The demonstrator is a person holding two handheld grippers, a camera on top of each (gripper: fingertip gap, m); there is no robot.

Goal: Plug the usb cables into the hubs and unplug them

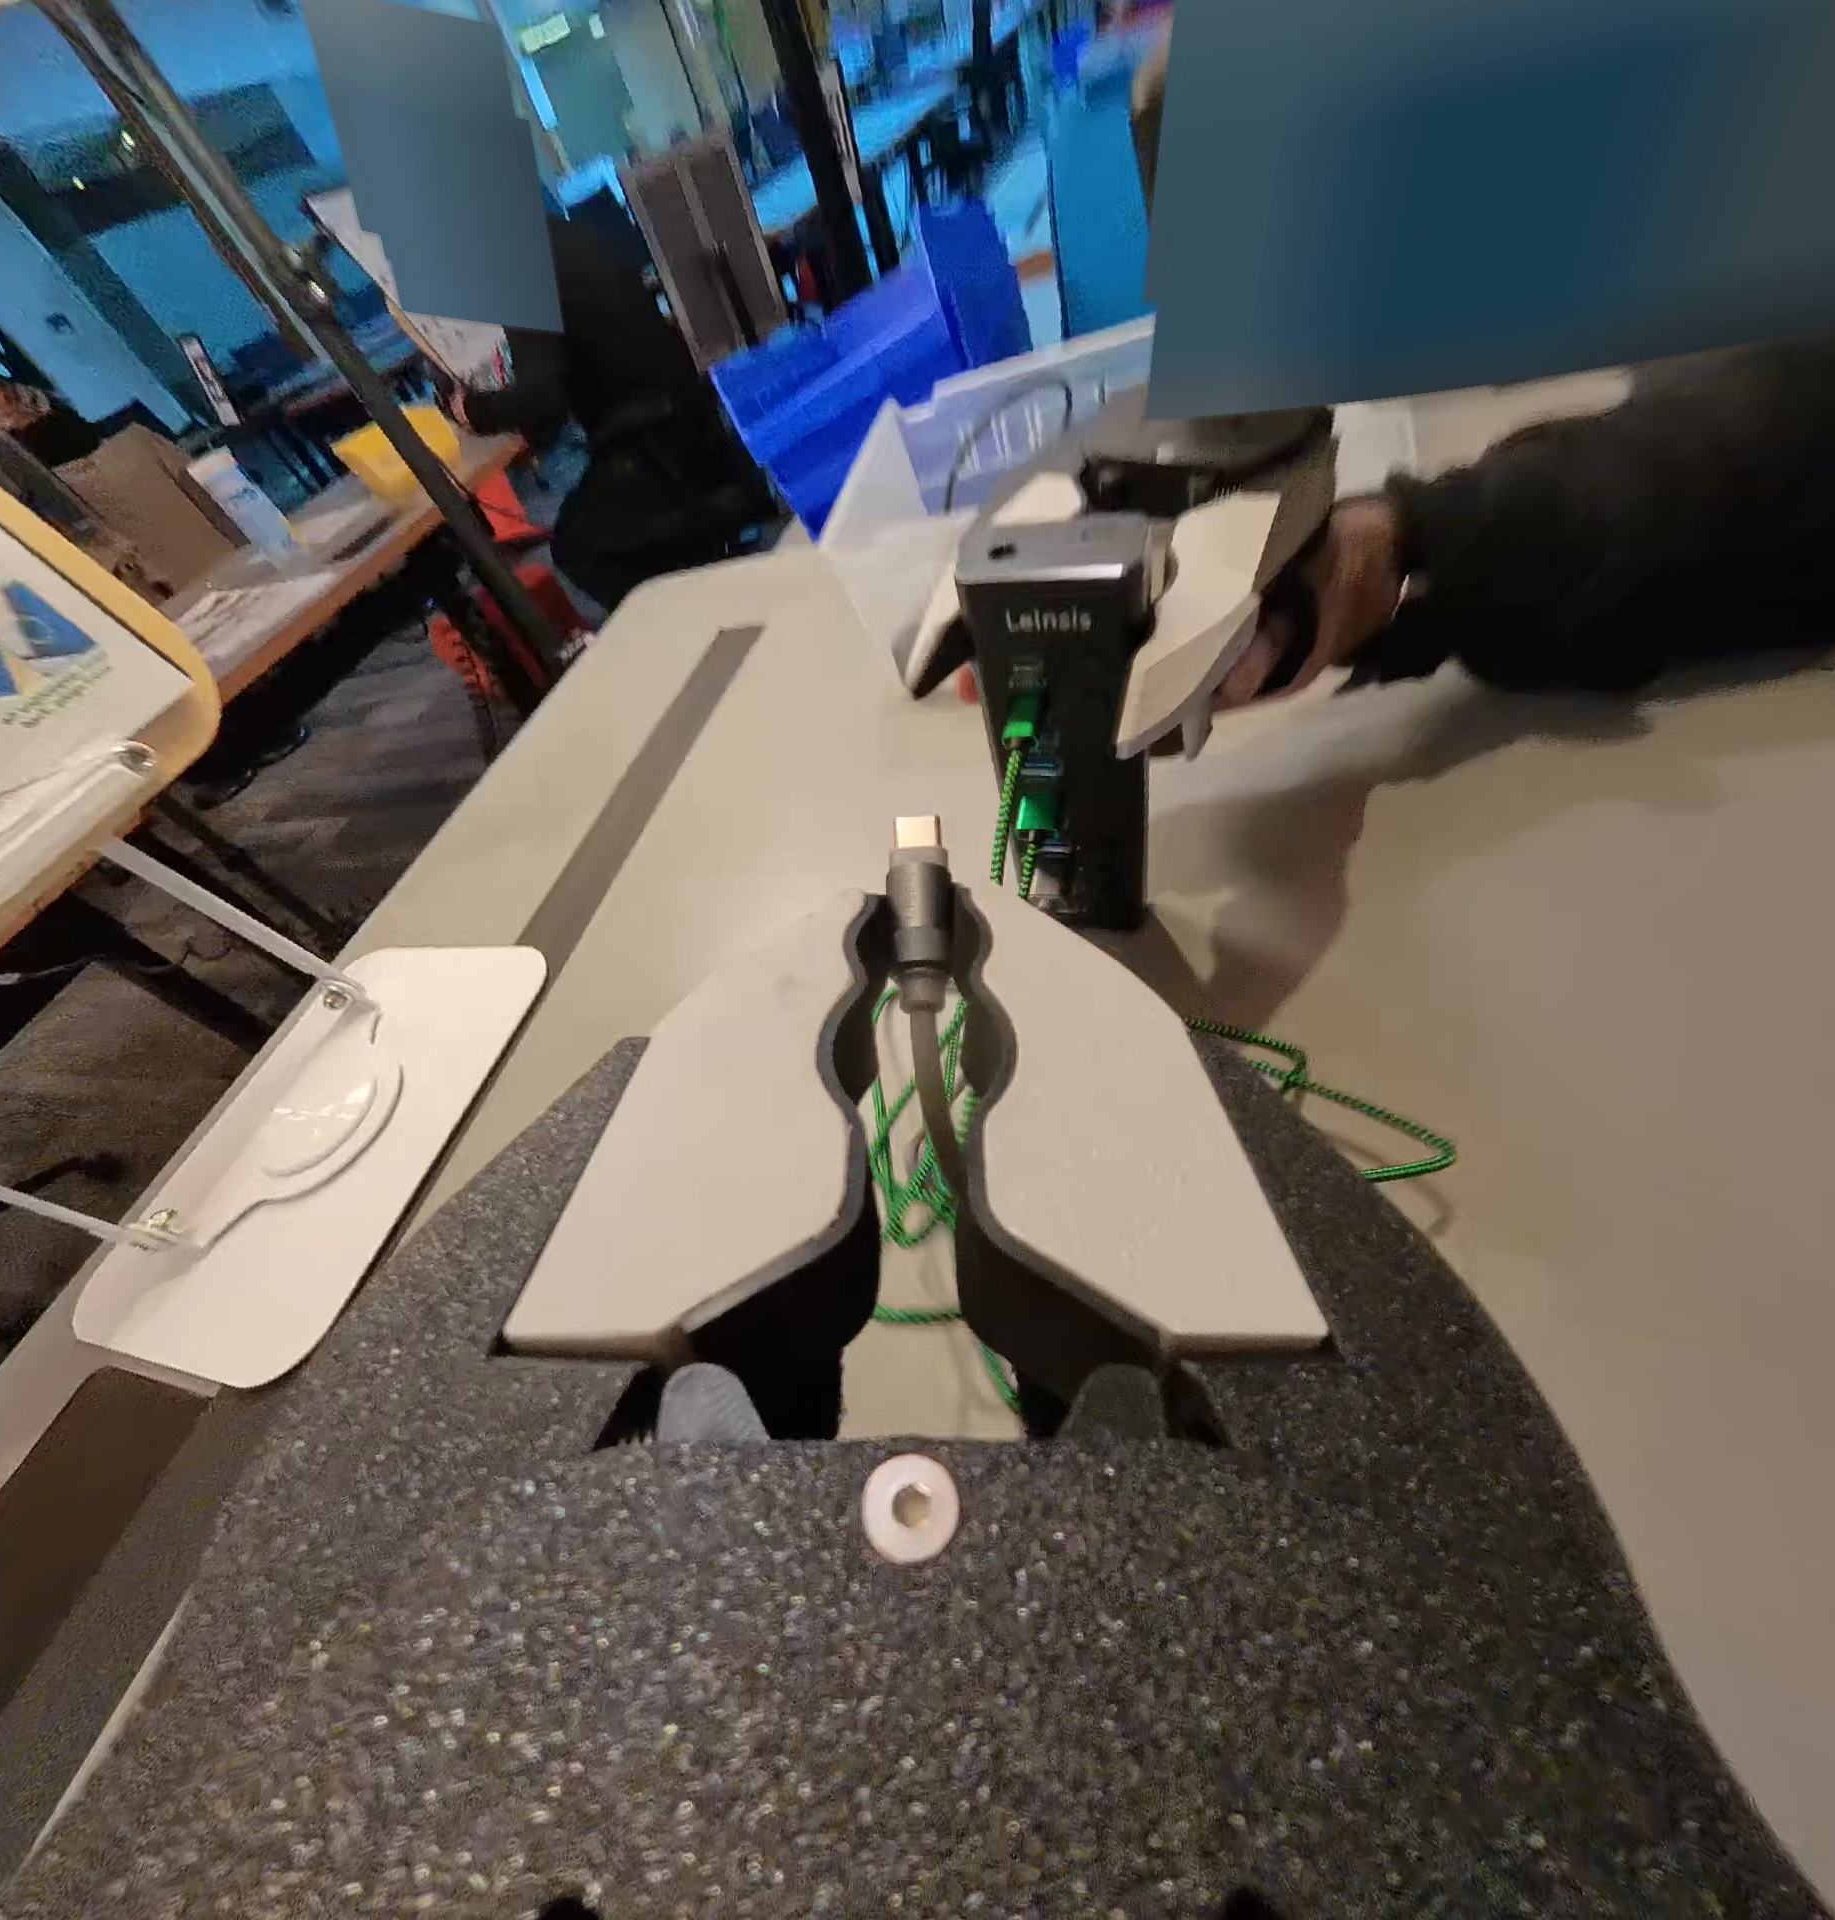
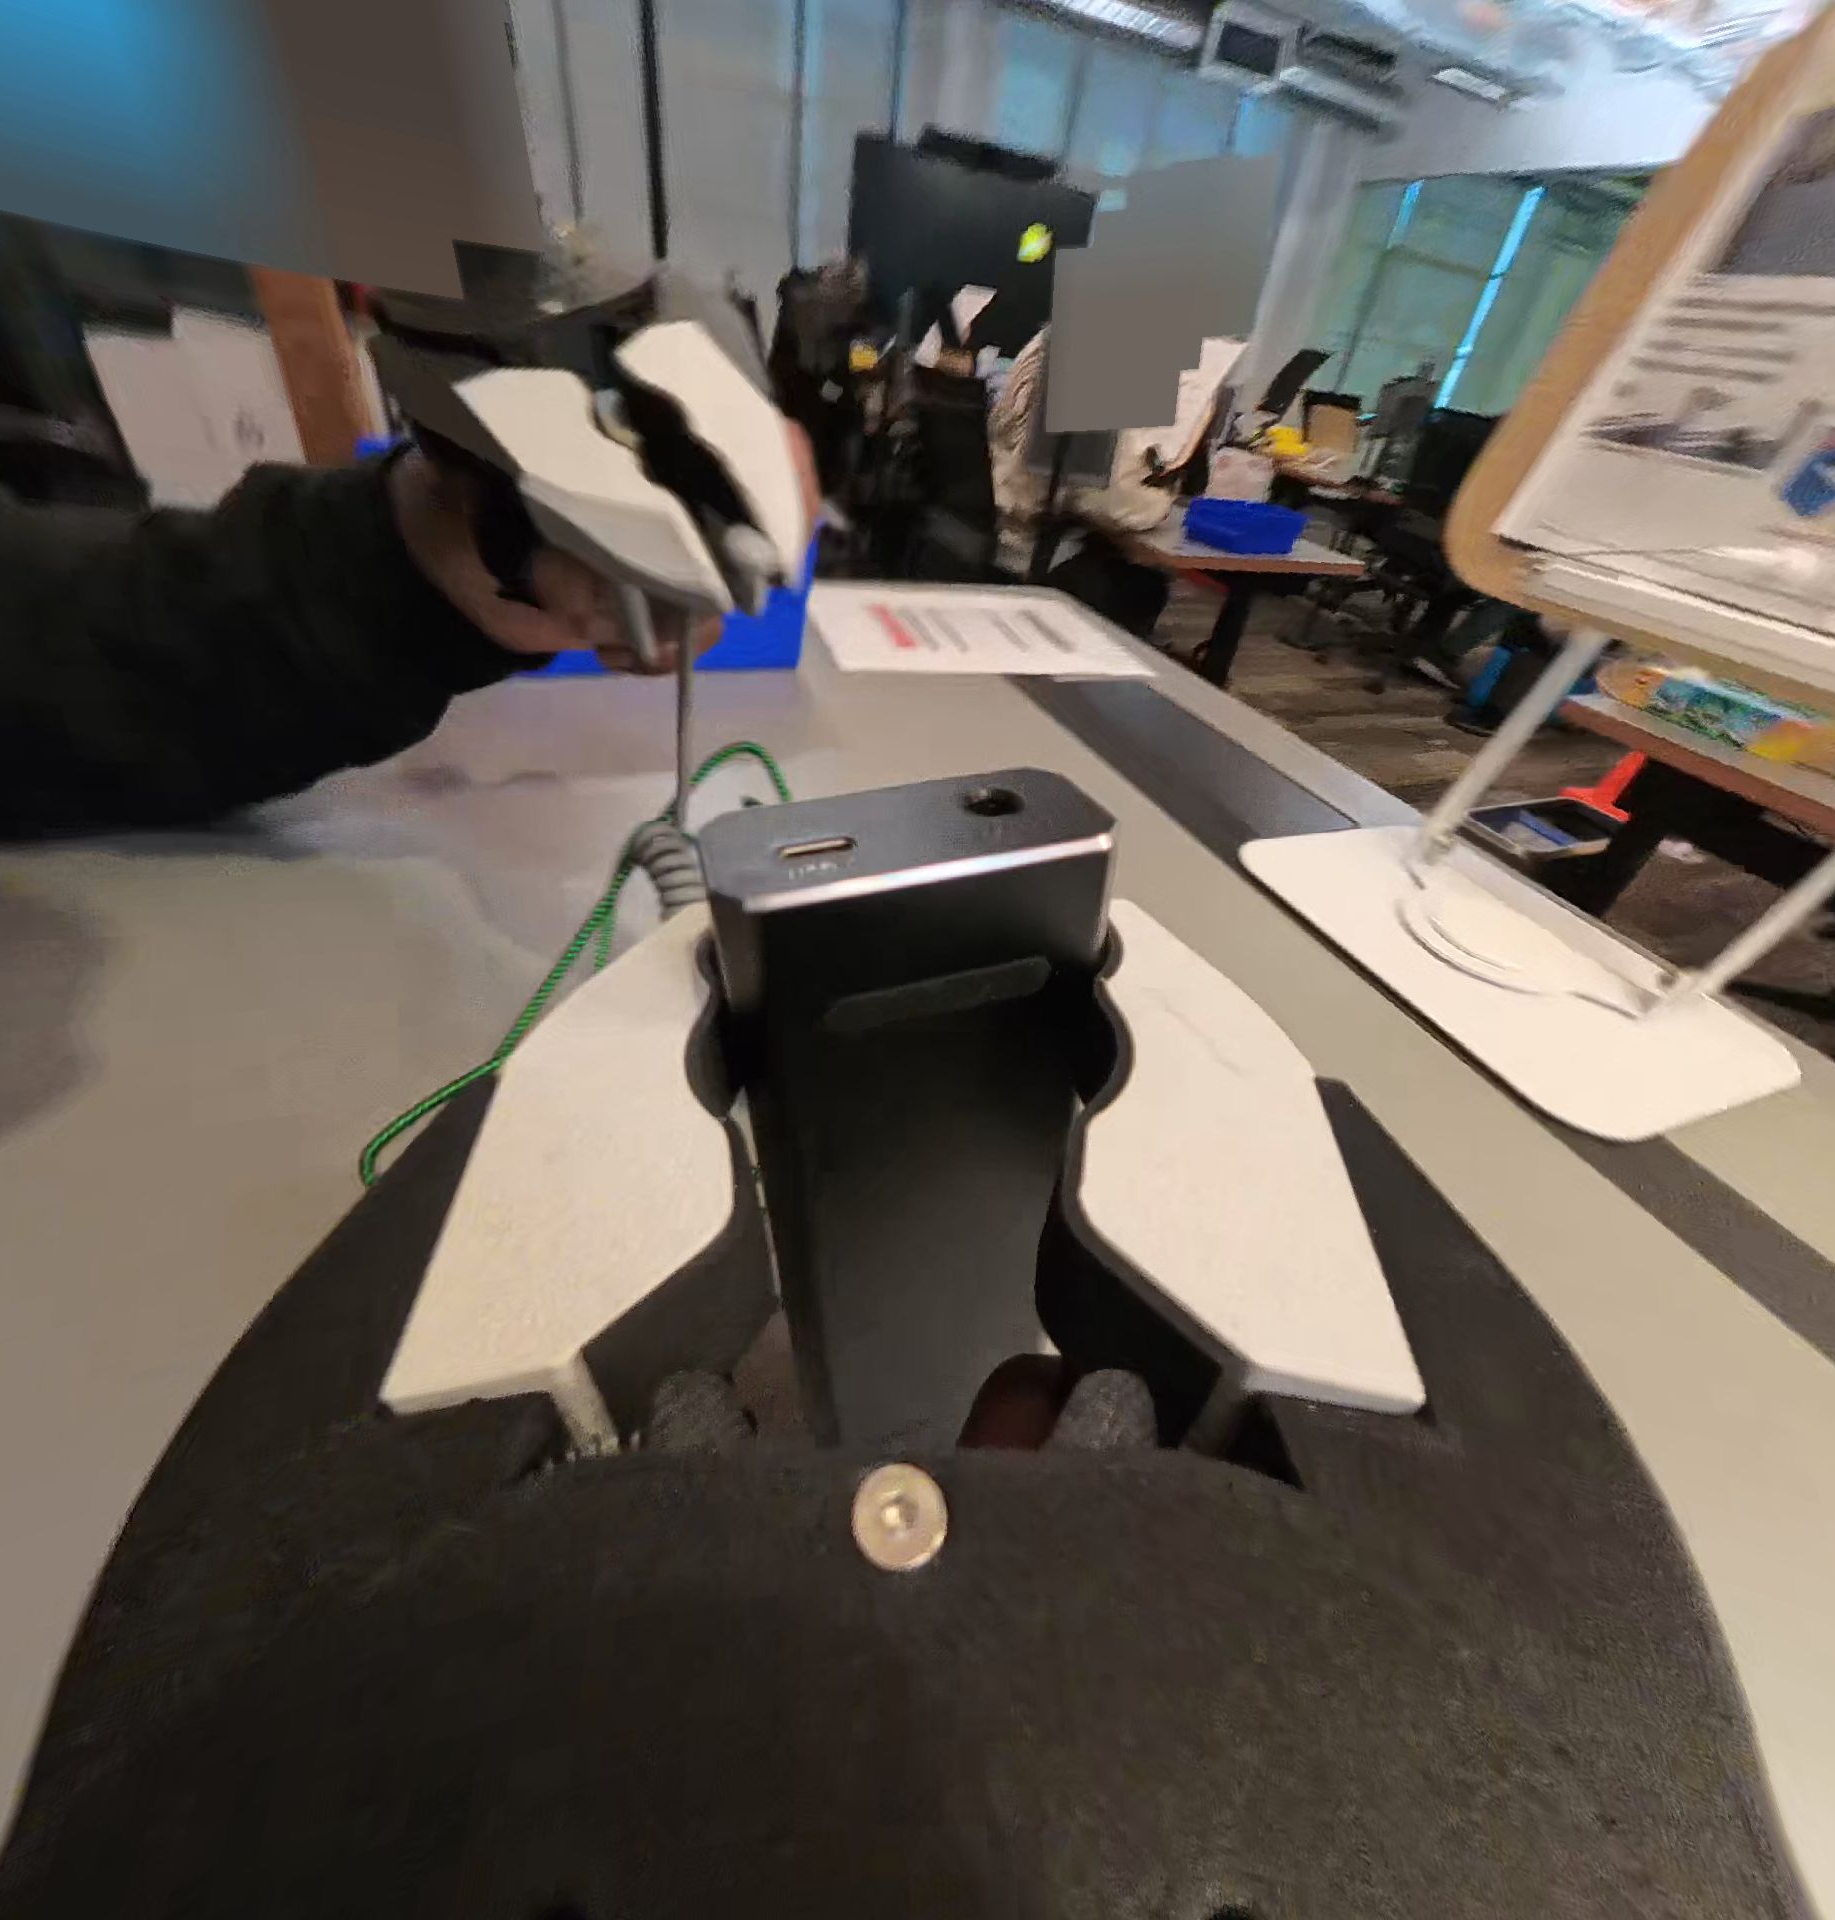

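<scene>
Open office, desks [image 2: 1256, 556], blue bins [image 1: 861, 384]

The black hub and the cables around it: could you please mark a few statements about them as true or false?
1. The right gripper is shut on the black hub. True.
2. The left gripper holds a green braided plug. False: it grips the black cable just behind its bare metal tip.
3. Green plugs sit in the hub's front ports. True.
4. The hub lies flat on the table. False: it stands upright.
5. The black cable's tip is already inside a port. False: it is short of the hub.
</scene>
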